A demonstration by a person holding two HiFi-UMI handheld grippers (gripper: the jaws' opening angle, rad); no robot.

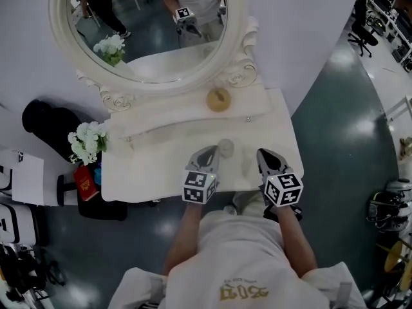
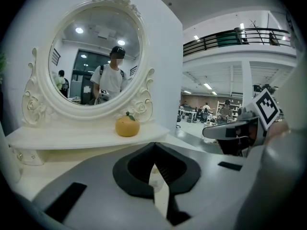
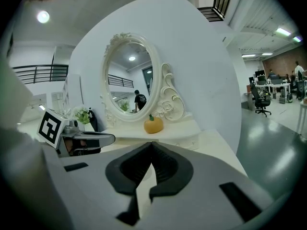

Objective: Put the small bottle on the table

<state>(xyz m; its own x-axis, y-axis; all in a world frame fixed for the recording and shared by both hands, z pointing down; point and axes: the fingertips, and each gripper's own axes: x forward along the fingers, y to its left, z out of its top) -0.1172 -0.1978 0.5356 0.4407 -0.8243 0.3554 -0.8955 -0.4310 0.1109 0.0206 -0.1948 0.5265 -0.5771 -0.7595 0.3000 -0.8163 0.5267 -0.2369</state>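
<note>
Standing on the white desk (image 1: 148,166) just past the tip of the left claw (image 1: 213,150), at about one o'clock from it, is the small bottle (image 1: 226,148). From above it is a pale, greyish, faintly see-through thing with a rounded outline, hardly darker than the desktop, and too small and soft to show a cap or label. Whether it touches the claw's side cannot be told from the head view.

In the left gripper view the left claw's dark pads meet at their tips, so it is closed. Only a pale sliver shows through the slit below them, and it could be bottle or desk. The right claw (image 1: 263,153) lies at three o'clock from the bottle, apart from it, and its own view shows its tips together too, with nothing between them.

At twelve o'clock from the bottle, on the raised shelf (image 1: 180,111) under the oval mirror (image 1: 154,50), sits an orange fruit-shaped ornament (image 1: 218,99). White flowers (image 1: 87,140) stand at the desk's nine o'clock edge.
</note>
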